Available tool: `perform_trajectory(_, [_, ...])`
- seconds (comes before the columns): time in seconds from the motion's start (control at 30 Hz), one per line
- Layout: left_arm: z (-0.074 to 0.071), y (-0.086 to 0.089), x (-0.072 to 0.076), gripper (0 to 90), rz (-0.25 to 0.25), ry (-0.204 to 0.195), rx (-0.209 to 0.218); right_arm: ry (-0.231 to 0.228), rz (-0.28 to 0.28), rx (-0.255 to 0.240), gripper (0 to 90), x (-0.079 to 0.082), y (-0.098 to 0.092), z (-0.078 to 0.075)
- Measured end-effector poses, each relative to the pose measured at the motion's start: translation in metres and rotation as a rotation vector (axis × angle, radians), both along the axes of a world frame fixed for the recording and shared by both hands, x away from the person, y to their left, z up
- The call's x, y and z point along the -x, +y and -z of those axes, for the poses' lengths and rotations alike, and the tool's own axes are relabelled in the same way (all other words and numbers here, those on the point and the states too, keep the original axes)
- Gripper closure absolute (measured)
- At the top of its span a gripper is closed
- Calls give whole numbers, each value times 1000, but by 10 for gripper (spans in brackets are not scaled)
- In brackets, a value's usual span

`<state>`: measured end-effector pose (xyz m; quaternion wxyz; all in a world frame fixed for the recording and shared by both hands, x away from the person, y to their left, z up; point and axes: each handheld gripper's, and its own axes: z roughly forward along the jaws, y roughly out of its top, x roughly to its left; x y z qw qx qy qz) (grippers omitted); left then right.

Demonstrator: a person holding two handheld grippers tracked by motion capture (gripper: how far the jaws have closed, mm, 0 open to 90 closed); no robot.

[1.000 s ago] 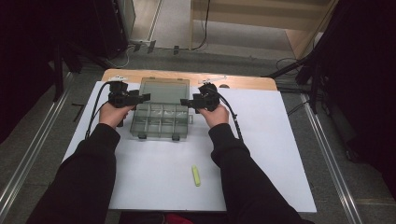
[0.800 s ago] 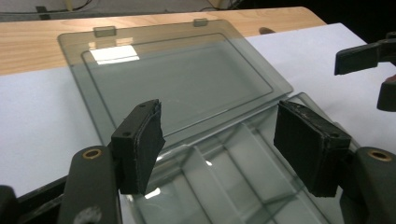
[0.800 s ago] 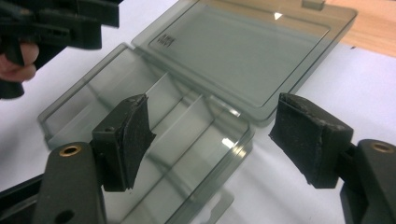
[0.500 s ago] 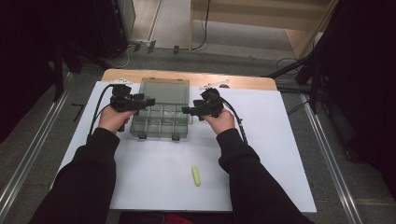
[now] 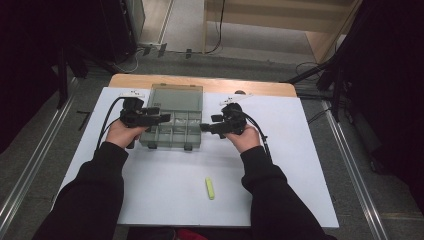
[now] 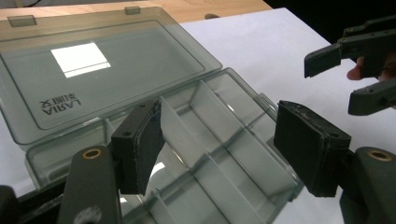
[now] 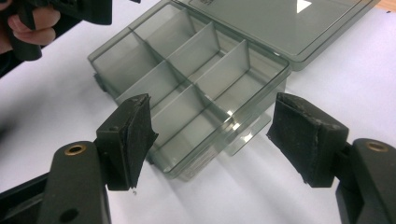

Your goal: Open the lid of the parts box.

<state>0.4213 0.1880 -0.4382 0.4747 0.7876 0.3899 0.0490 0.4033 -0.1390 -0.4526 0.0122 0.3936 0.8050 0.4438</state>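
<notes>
Left gripper (image 5: 162, 118): jaws wide apart, nothing between the pads, hovering over the left end of the box (image 5: 172, 131); contact can't be confirmed. Right gripper (image 5: 205, 127): jaws also wide, empty, just off the box's right end, not touching it. Box sits centre-left of the high view on the white sheet (image 5: 280, 165); lid (image 5: 177, 97) is flipped open and lies flat toward the top of the frame. Long axis runs left-right across the frame, with two rows of empty compartments and latches facing the bottom edge. Yellow-green stick (image 5: 210, 188) lies lower centre, well apart from the box, long axis roughly top-bottom.
</notes>
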Motion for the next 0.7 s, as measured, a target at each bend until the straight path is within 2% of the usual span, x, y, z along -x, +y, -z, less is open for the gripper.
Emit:
perform_trajectory(0.17, [1, -1, 13, 322, 23, -2, -6, 4, -18, 6, 293, 12, -2, 3])
perform_trajectory(0.3, [1, -3, 21, 322, 41, 3, 10, 7, -31, 9, 292, 21, -2, 4])
perform_trajectory(0.4, [4, -4, 28, 322, 74, 27, 23, 12, -37, -1, 289, 28, -3, 4])
perform_trajectory(0.5, [6, -5, 36, 322, 83, 7, -13, 21, -49, 7, 283, 36, -2, 5])
perform_trajectory(0.7, [5, -3, 51, 322, 105, -7, -1, 40, -65, 10, 276, 47, -4, 10])
